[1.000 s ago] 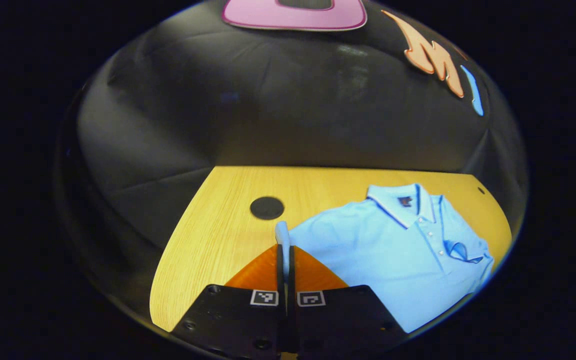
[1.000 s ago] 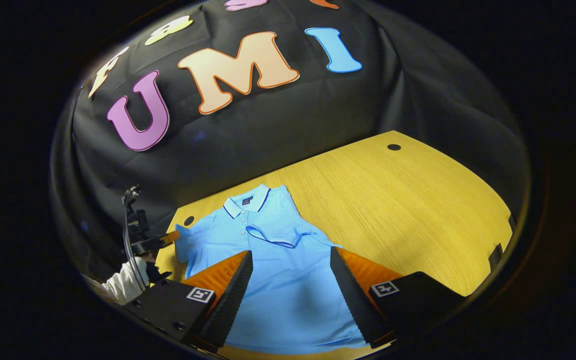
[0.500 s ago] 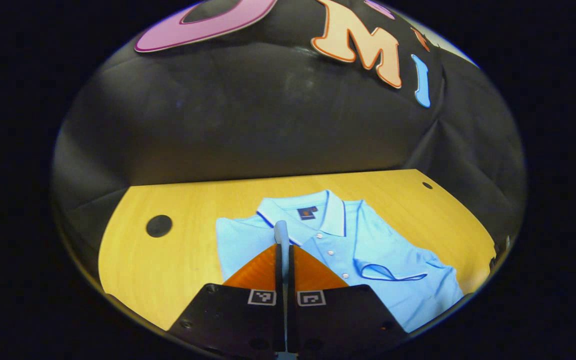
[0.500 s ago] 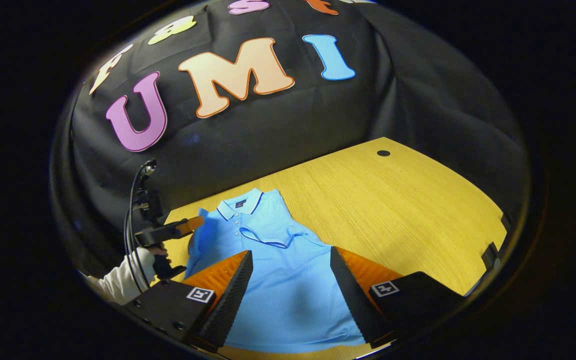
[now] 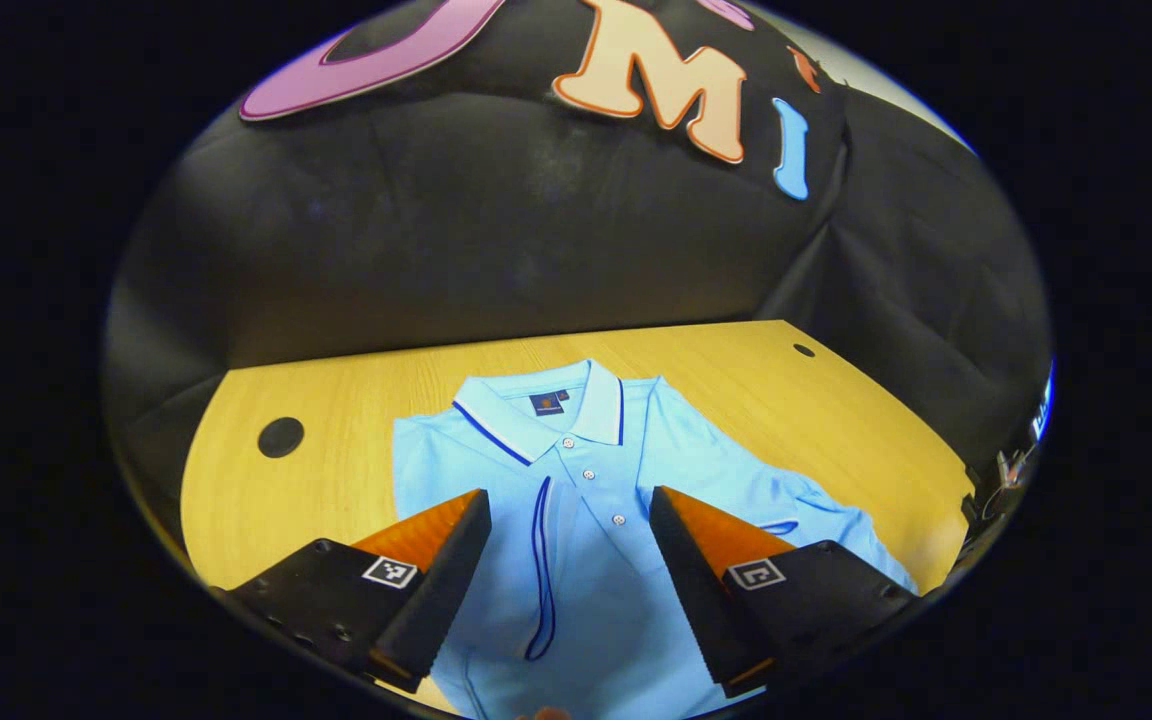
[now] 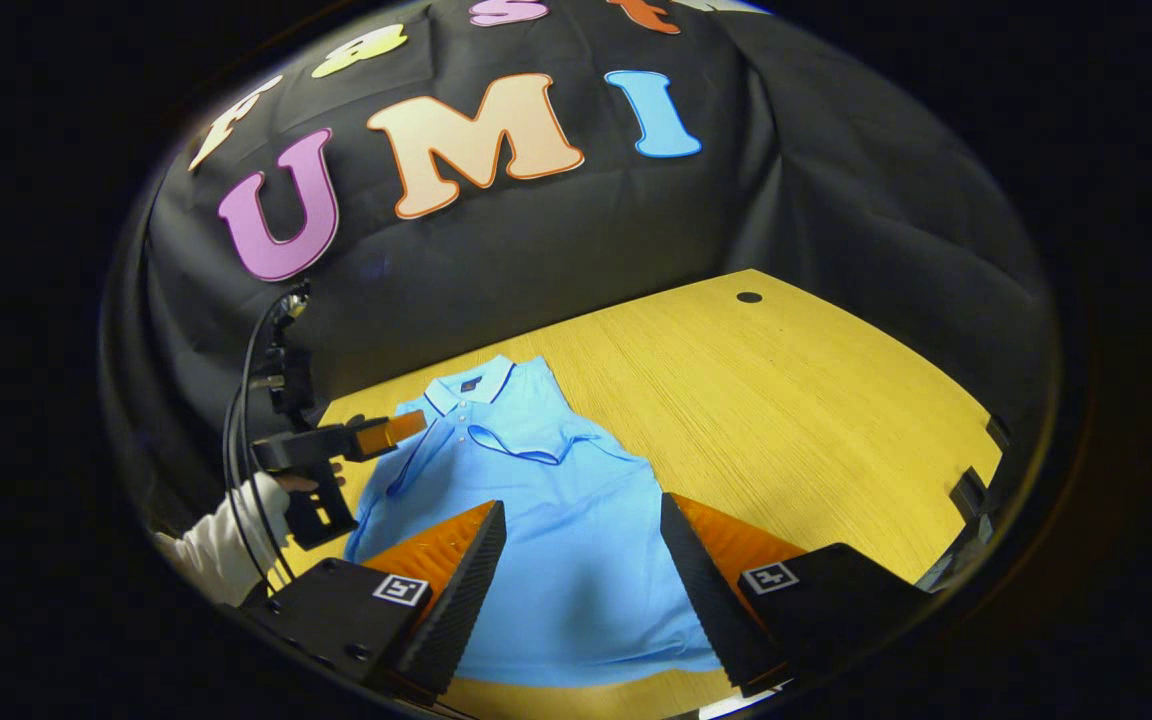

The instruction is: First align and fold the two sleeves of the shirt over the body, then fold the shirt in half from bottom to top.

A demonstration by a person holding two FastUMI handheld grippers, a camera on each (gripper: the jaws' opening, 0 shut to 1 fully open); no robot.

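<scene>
Light blue short-sleeved polo shirt [image 5: 596,500] with a dark-piped collar and white buttons, lying front up and flat on the yellow wood-grain table [image 5: 336,420], collar toward the black cloth wall [image 5: 436,230]. Both sleeves lie folded inward over the body of the shirt: one sleeve [image 5: 539,560], its dark-trimmed edge running lengthwise just beside the button placket; the other sleeve [image 6: 526,445], its trimmed cuff lying across the chest below the collar in the right gripper view. Shirt hem still unfolded, nearest the right gripper. Left gripper [image 5: 566,590]: held above the lower chest of the shirt, fingers spread wide apart, nothing between them, no contact with the fabric that can be made out; seen from the right gripper view [image 6: 391,432] it sits at the shirt's sleeve side near the collar, carried by a hand in a white glove [image 6: 261,498] with a black cable [image 6: 236,440] looping up from it. Right gripper [image 6: 581,590]: above the lower body of the shirt near the hem, fingers likewise spread wide apart and empty. Round black grommet [image 5: 280,437] set in the table beside the shirt's shoulder. Second, smaller dark hole [image 6: 749,297] in the table well apart from the shirt, toward the wall.
</scene>
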